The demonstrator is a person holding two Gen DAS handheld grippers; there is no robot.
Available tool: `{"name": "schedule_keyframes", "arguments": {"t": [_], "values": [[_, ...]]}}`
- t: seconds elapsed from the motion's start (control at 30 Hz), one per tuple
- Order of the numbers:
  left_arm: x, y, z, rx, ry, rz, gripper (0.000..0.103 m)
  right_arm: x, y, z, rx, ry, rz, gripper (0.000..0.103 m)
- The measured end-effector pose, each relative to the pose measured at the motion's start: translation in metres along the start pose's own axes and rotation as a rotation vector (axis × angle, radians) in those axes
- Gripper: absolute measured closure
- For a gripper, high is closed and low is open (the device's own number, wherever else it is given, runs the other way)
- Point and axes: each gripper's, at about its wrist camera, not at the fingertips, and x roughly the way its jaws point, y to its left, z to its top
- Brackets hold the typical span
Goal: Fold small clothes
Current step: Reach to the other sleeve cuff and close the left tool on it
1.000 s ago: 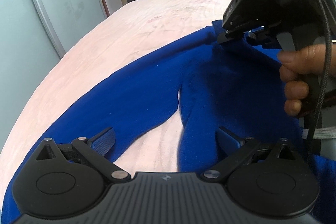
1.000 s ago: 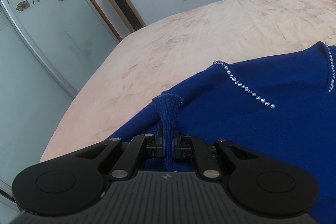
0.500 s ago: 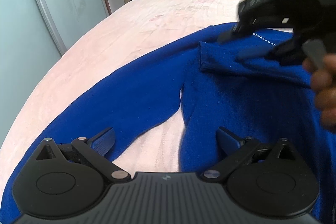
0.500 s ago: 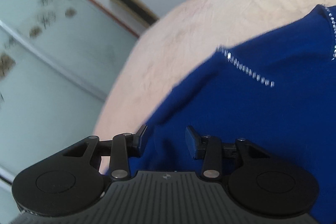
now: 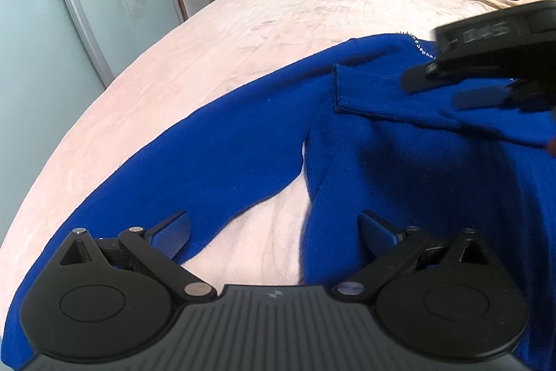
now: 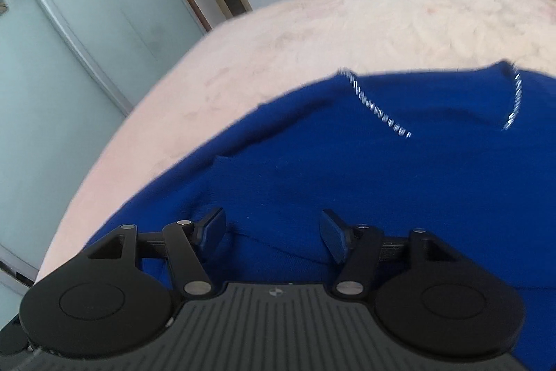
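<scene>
Both tongs released: right tongs (image 6: 272, 233) opening above folded sleeve (image 5: 399, 99) of blue sweater (image 5: 226, 155), left tongs (image 5: 274, 232) spread wide, grasping nothing.

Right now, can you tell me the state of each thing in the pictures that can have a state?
blue sweater: spread flat on the bed, one sleeve folded across its body
folded sleeve: released, lying on the sweater, cuff free
other sleeve: stretched out, not yet folded
left gripper: open, holds nothing
right gripper: jaws opening, no cloth pinched
bedspread: lying smooth
</scene>
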Motion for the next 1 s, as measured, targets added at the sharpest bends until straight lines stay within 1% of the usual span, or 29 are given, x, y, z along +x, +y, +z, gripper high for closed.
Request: {"name": "schedule_keyframes", "arguments": {"t": [0.03, 0.13, 0.23, 0.3, 0.57, 0.7, 0.83, 0.9, 1.0], "values": [[0.000, 0.000, 0.000, 0.001, 0.002, 0.001, 0.000, -0.007, -0.001, 0.003, -0.014, -0.017, 0.001, 0.038], [0.000, -0.002, 0.000, -0.002, 0.003, 0.011, 0.000, -0.030, 0.006, -0.006, -0.096, -0.061, -0.025, 0.037], [-0.002, -0.004, -0.001, -0.008, 0.007, 0.022, 0.000, -0.043, 0.013, -0.019, -0.186, -0.081, -0.084, 0.035], [-0.001, -0.005, 0.000, -0.009, 0.014, 0.030, 0.000, -0.052, 0.015, -0.030, -0.223, -0.096, -0.122, 0.034], [-0.006, -0.010, -0.003, -0.028, 0.033, 0.072, 0.000, -0.083, 0.012, -0.070, -0.253, -0.155, -0.163, 0.033], [-0.008, -0.007, -0.008, -0.057, 0.045, 0.075, 0.000, -0.091, 0.008, -0.081, -0.254, -0.175, -0.150, 0.028], [-0.012, 0.002, -0.015, -0.111, 0.070, 0.074, 0.000, -0.094, 0.003, -0.090, -0.235, -0.177, -0.120, 0.027], [-0.015, 0.011, -0.020, -0.156, 0.083, 0.066, 0.000, -0.094, 0.001, -0.094, -0.231, -0.173, -0.107, 0.027], [-0.026, 0.030, -0.033, -0.264, 0.072, 0.068, 0.000, -0.093, 0.000, -0.101, -0.229, -0.169, -0.083, 0.026]]}}
